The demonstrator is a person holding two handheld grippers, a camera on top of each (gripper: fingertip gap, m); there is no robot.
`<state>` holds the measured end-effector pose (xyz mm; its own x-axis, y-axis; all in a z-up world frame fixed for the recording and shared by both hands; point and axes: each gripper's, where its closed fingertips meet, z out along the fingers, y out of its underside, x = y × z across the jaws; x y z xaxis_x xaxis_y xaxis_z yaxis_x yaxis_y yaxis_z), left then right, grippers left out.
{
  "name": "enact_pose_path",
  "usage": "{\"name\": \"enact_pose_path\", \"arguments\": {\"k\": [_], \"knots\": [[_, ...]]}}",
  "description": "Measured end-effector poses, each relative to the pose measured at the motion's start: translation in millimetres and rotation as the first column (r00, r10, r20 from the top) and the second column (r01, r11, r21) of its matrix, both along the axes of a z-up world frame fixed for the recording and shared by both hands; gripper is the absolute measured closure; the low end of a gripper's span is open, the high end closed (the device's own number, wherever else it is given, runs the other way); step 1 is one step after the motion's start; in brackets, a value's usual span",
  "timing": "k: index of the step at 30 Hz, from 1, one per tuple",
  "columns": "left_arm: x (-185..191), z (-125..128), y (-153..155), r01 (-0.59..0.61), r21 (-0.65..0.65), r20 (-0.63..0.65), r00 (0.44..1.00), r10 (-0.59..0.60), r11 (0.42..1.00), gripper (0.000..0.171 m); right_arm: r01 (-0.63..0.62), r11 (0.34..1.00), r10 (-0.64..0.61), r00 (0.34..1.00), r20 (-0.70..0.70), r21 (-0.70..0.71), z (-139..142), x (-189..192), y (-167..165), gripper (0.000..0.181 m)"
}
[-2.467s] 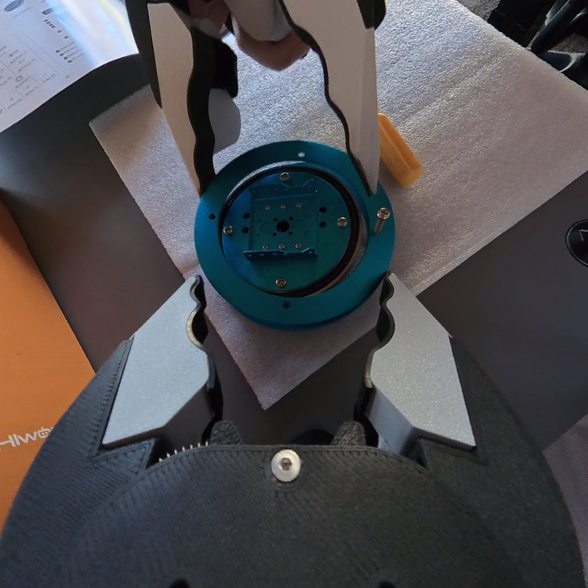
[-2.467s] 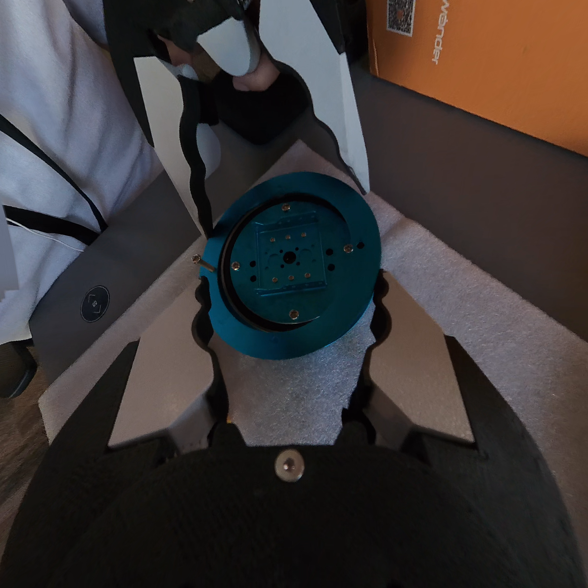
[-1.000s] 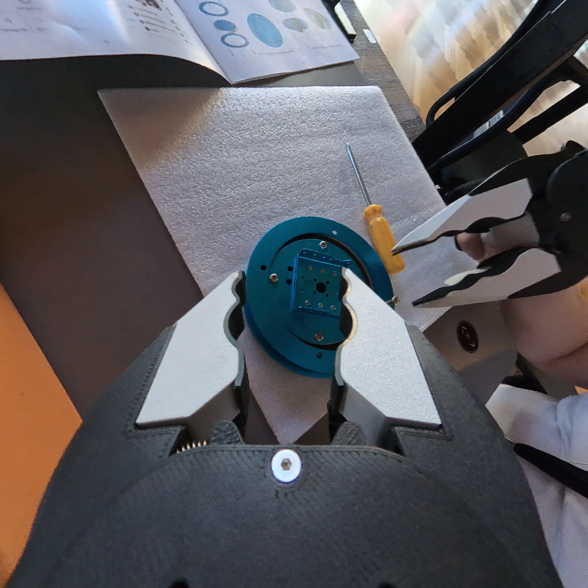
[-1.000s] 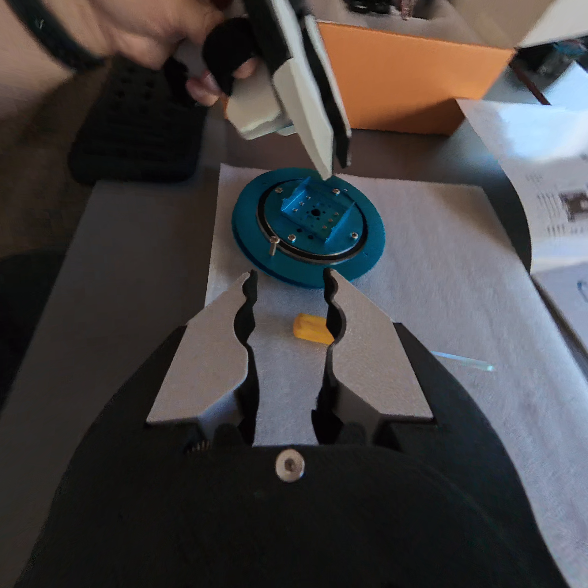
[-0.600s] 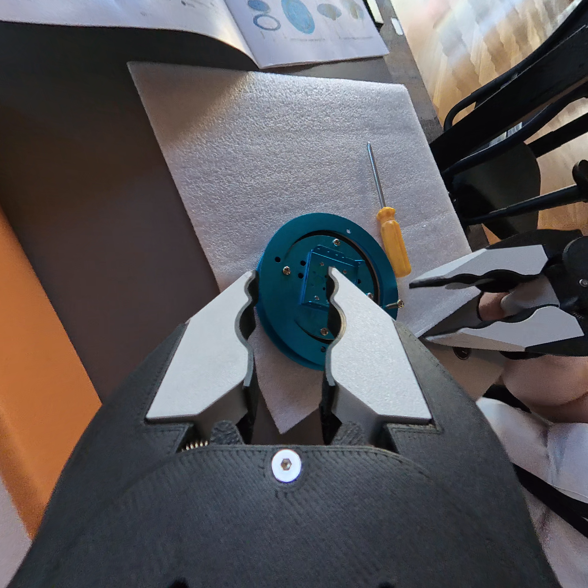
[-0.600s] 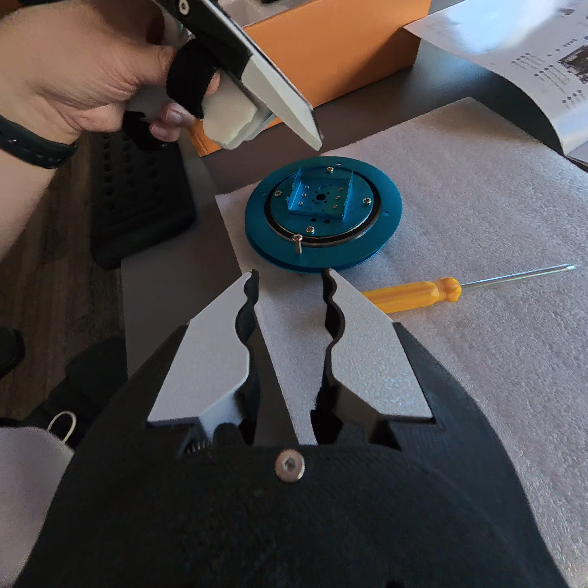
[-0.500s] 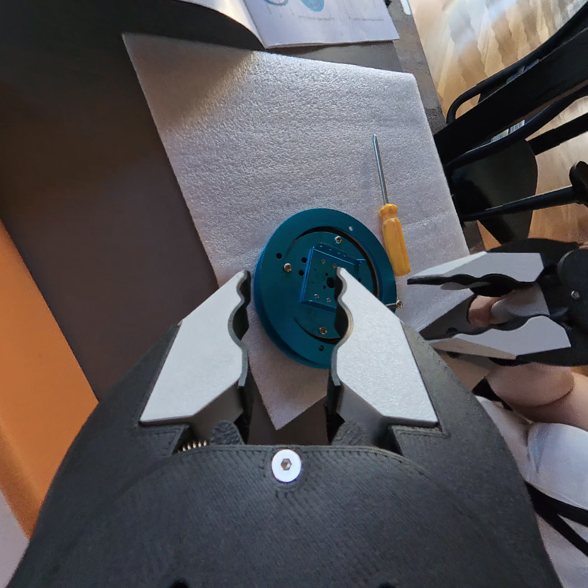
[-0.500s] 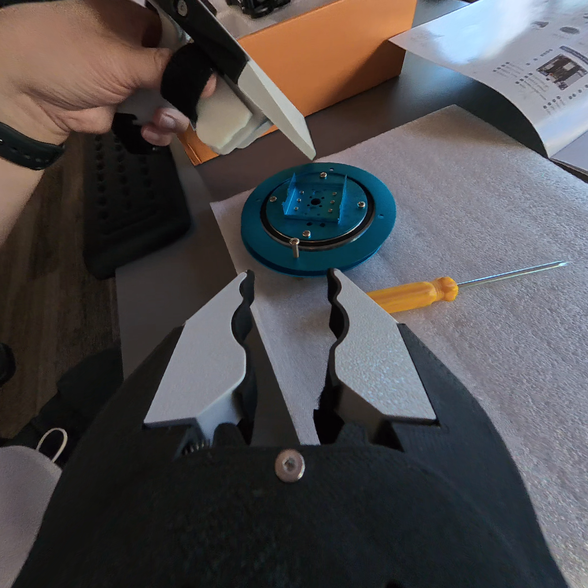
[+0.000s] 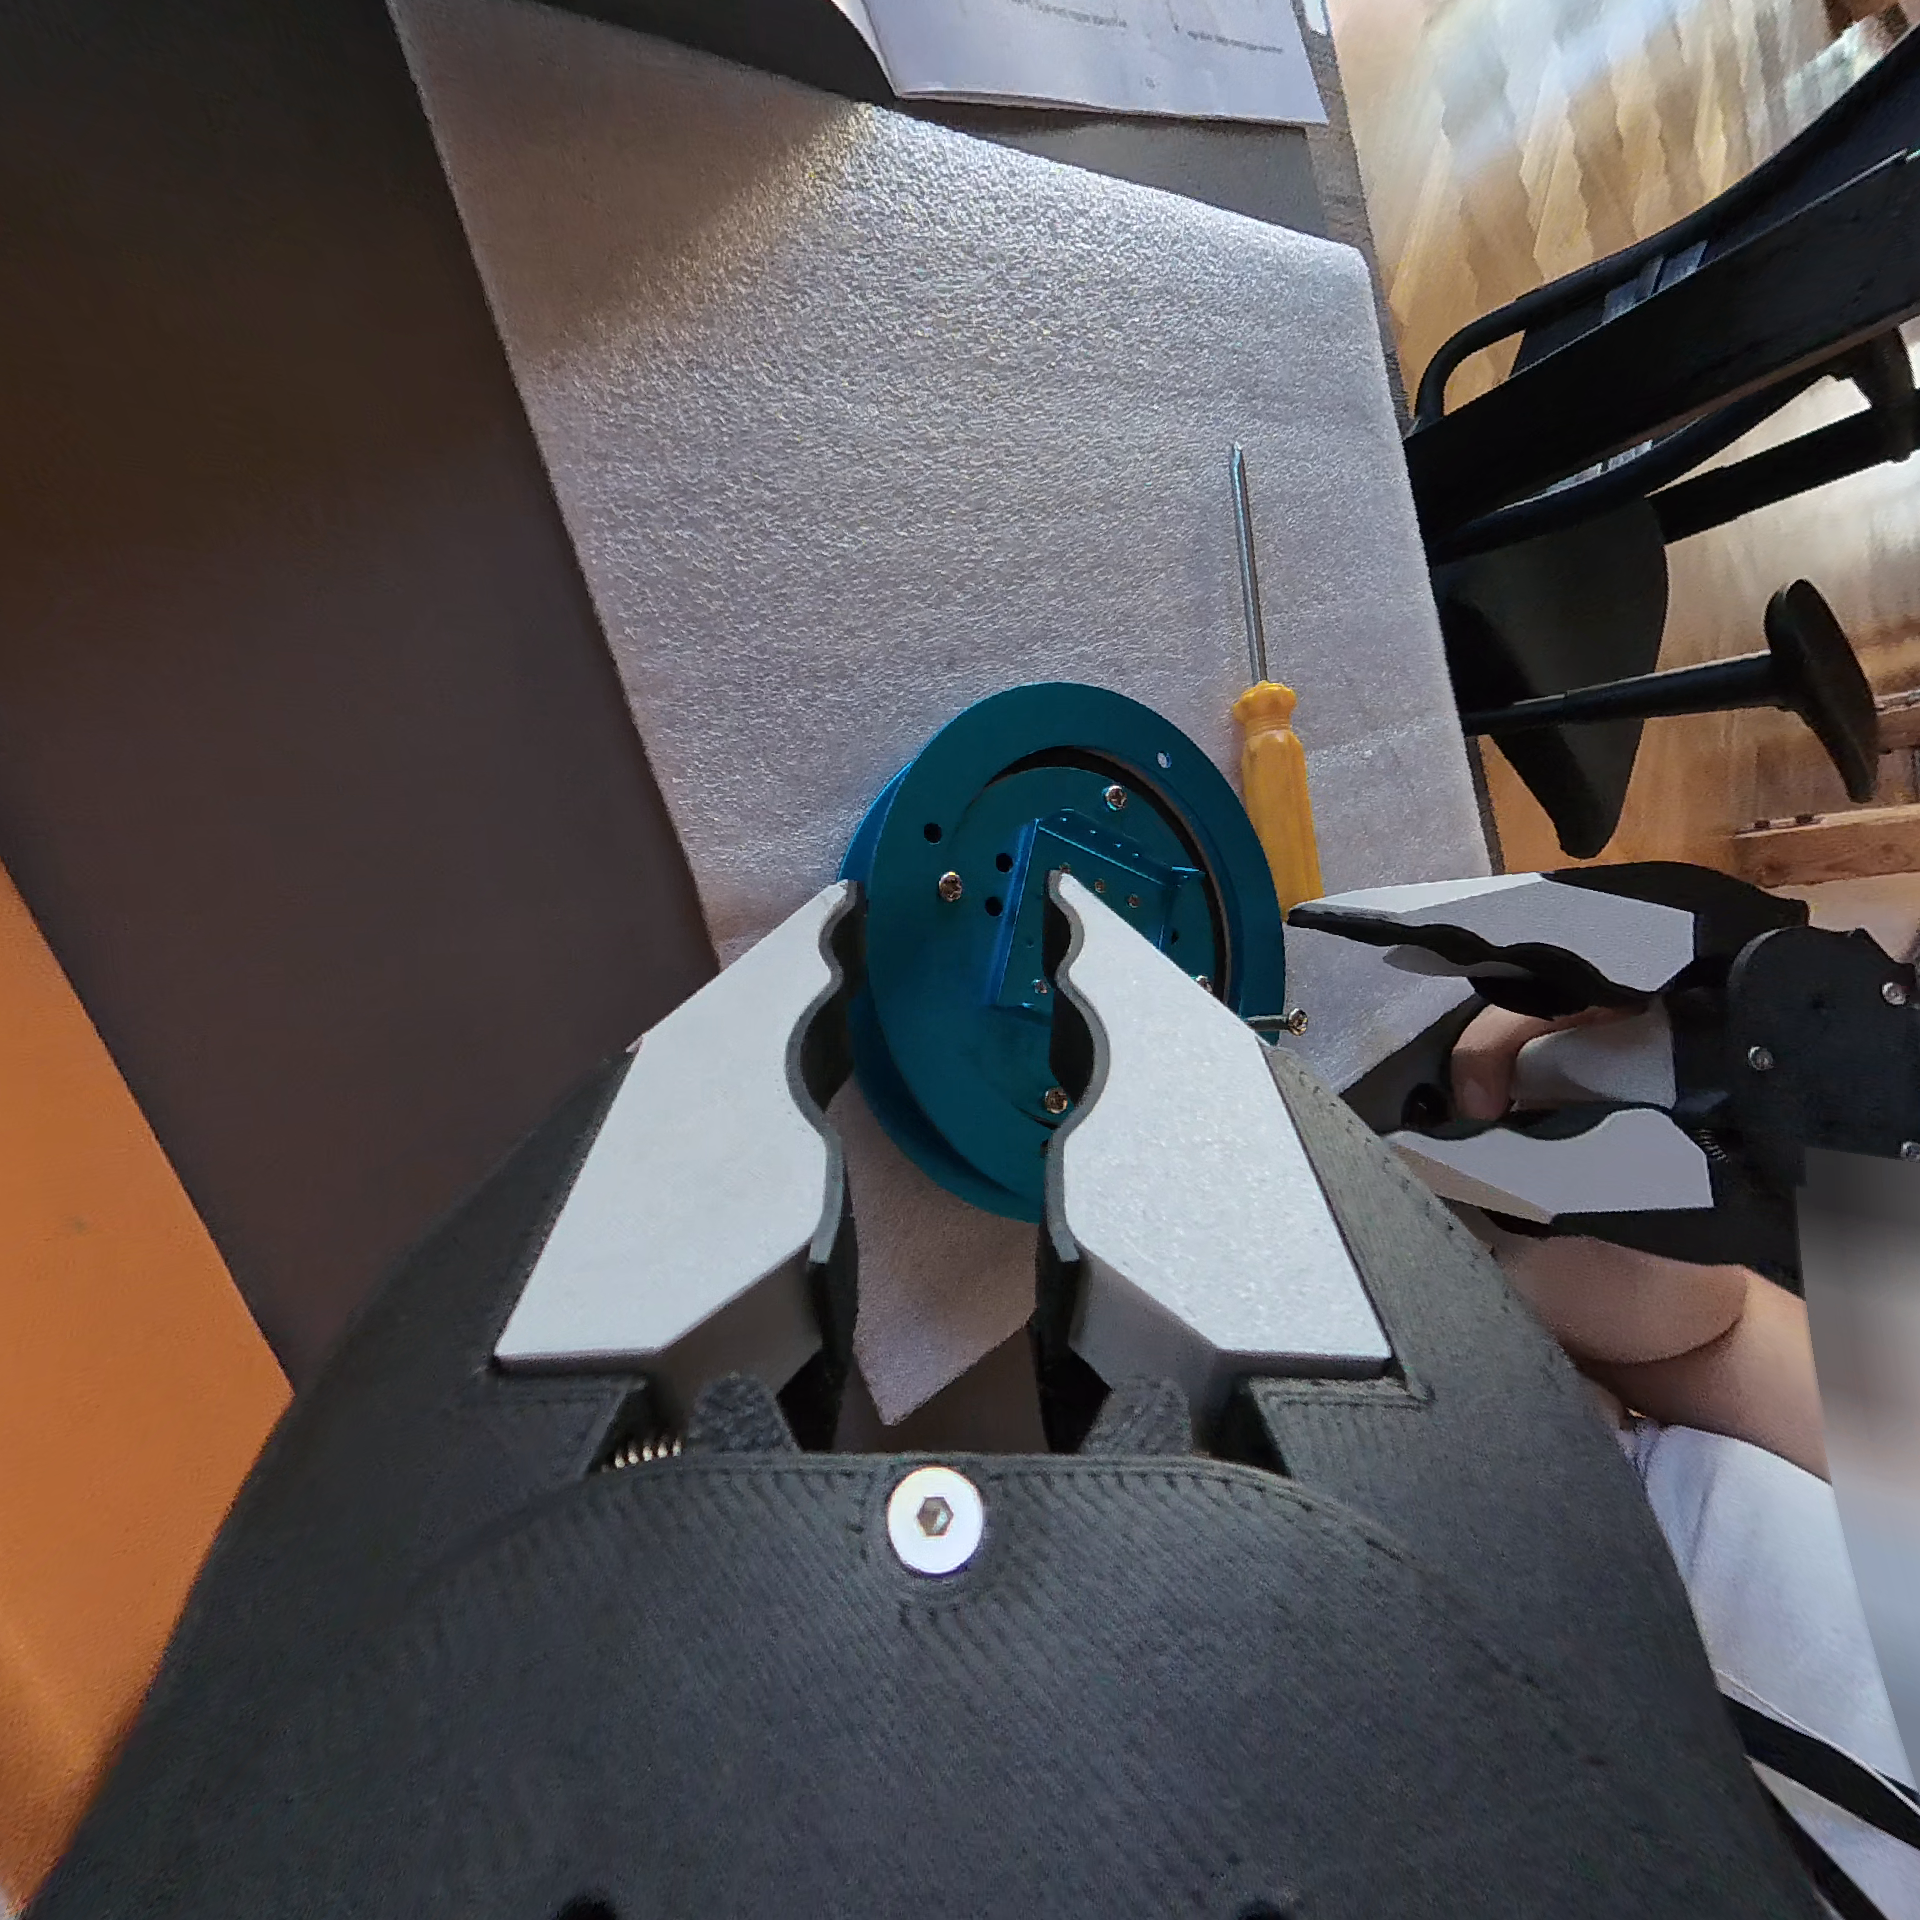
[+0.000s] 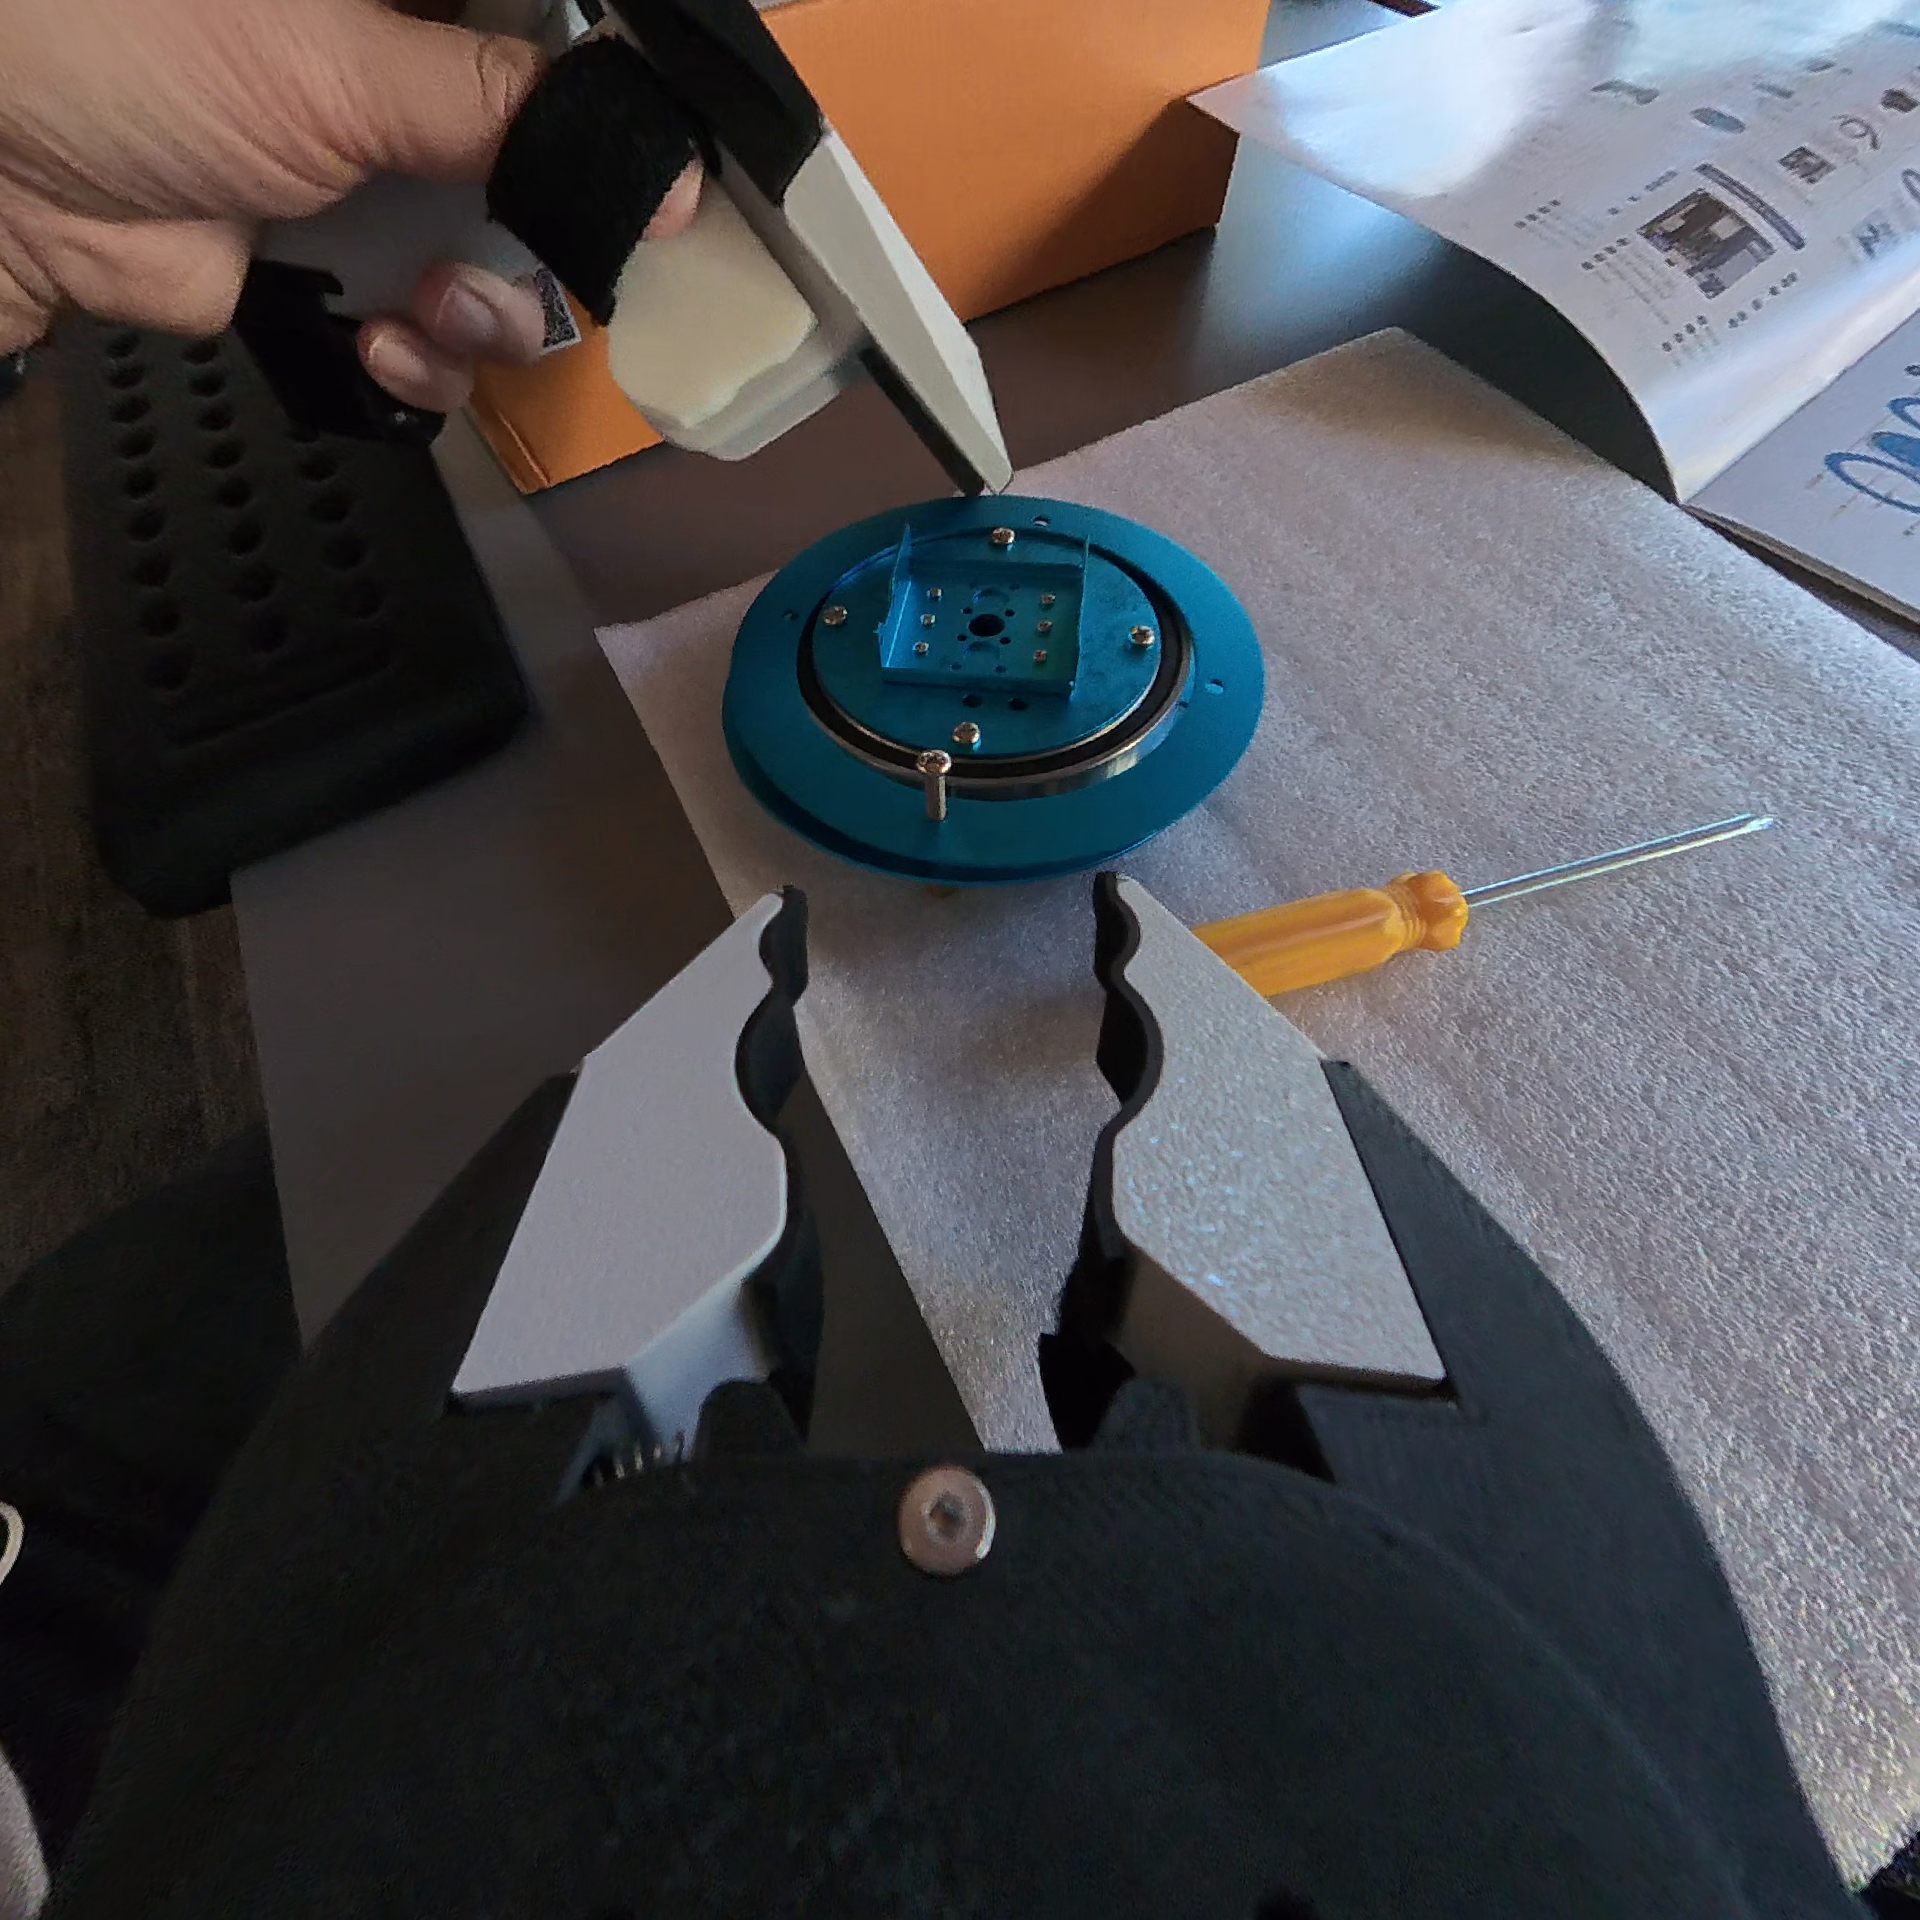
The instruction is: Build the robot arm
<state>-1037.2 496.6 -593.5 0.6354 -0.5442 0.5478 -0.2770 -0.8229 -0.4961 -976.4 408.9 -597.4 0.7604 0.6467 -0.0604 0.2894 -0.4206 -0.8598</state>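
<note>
A blue metal disc (image 10: 1195,717) with a square bracket screwed at its centre lies on a white foam sheet (image 10: 1455,623). A small screw (image 10: 935,784) stands upright in its near rim. My left gripper (image 9: 951,894) is open at the disc (image 9: 935,997), one finger beside the rim and one over the bracket; I cannot tell if it touches. In the right wrist view its fingertips (image 10: 977,468) sit at the disc's far rim. My right gripper (image 10: 948,894) is open and empty, just short of the disc's near edge. A yellow screwdriver (image 10: 1320,940) lies right of it.
An orange box (image 10: 1039,135) stands behind the disc, and an open booklet (image 10: 1662,208) lies at the foam's far right corner. A black perforated block (image 10: 260,623) sits to the left. A black chair (image 9: 1610,468) stands beyond the table edge. My right fingertips sit around 11 cm from my left ones. From my right tips it is roughly 4 cm to the yellow screwdriver (image 10: 1320,940); from my left, 12 cm.
Both grippers left their wide straddle of the disc. Over the last half second my left gripper moved in on the disc and its jaws narrowed. My right gripper's jaws widened slightly.
</note>
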Motion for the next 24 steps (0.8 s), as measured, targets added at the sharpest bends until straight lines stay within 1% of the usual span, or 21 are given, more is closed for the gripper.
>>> {"name": "enact_pose_path", "arguments": {"k": [5,7,10,13,17,22,24], "knots": [[-2,-5,-6,0.006,-0.025,-0.013,1.0,-0.006,1.0,0.137,-0.013,1.0,0.013,1.0,0.007,-0.006,-1,-1,-1,0.131],[-2,-7,-9,0.005,-0.023,-0.021,1.0,-0.006,1.0,0.138,-0.02,1.0,0.02,1.0,0.003,0.005,0,-2,-1,0.137],[-4,-7,-9,-0.013,-0.01,-0.01,1.0,0.013,1.0,0.141,-0.045,0.999,0.045,0.999,-0.007,0.02,3,-5,-2,0.14],[-7,-6,-10,-0.026,0.0,-0.007,1.0,0.026,1.0,0.144,-0.034,0.999,0.034,0.999,0.008,-0.002,-1,-4,0,0.14],[-11,-8,-15,-0.031,0.003,-0.028,0.999,0.031,1.0,0.145,-0.006,1.0,0.006,1.0,0.028,-0.004,-3,0,1,0.14],[-11,-4,-15,-0.045,0.011,-0.003,0.999,0.045,0.999,0.145,-0.076,0.997,0.076,0.997,0.018,-0.015,-4,-6,-5,0.138],[-12,-2,-17,-0.054,0.011,0.008,0.999,0.054,0.998,0.142,-0.059,0.998,0.059,0.997,0.045,0.006,-3,1,-4,0.141]]}}
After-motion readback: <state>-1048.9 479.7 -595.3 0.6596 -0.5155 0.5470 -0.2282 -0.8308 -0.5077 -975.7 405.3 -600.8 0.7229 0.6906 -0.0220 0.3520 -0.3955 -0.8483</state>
